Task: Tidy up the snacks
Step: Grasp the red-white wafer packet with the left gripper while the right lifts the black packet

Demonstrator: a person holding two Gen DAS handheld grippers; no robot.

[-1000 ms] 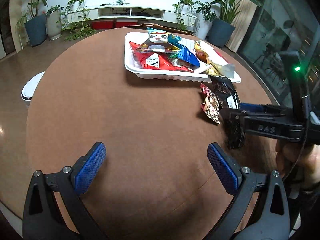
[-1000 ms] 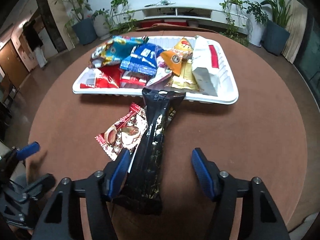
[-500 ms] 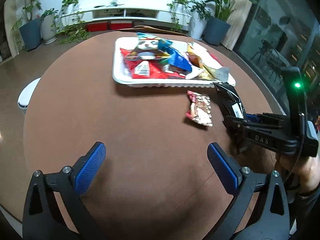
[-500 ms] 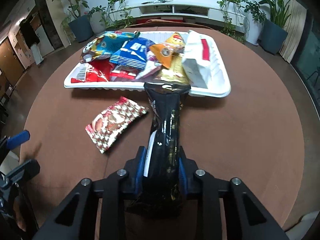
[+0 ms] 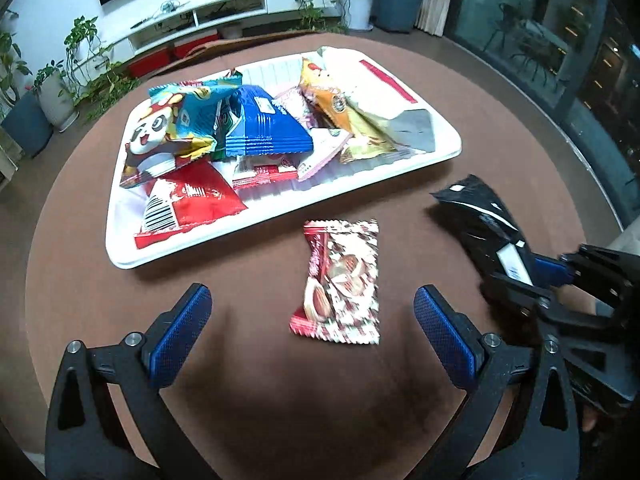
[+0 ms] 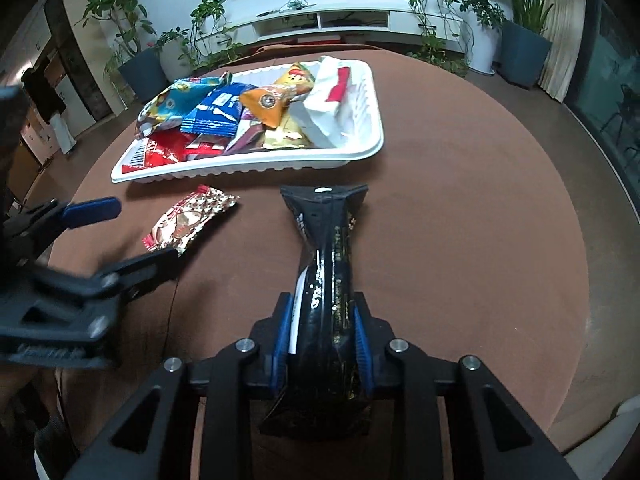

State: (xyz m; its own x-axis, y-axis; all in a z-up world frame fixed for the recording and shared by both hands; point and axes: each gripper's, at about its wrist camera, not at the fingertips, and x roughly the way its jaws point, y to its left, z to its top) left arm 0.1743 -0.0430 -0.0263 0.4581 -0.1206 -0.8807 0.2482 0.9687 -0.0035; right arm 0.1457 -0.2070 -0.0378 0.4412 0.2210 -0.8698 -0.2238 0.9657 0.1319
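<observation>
A white tray [image 5: 280, 216] [image 6: 360, 152] full of snack packets sits at the far side of the round brown table. A red and silver snack packet [image 5: 340, 280] [image 6: 188, 220] lies flat on the table in front of the tray. My left gripper [image 5: 312, 328] is open, with the packet's near end between its fingers. My right gripper [image 6: 322, 340] is shut on a long black snack packet [image 6: 328, 264] [image 5: 480, 220] and holds it above the table, pointing at the tray. The right gripper shows at the right in the left wrist view [image 5: 532, 272].
The brown table [image 6: 460, 240] has bare surface to the right of the tray. Potted plants [image 6: 520, 36] and a white TV shelf [image 6: 328, 20] stand beyond the table. A glass wall [image 5: 560, 40] is on the right.
My right gripper closed on the black packet and lifted it off the red and silver packet. My left gripper moved forward and right until the red and silver packet lay between its open fingers.
</observation>
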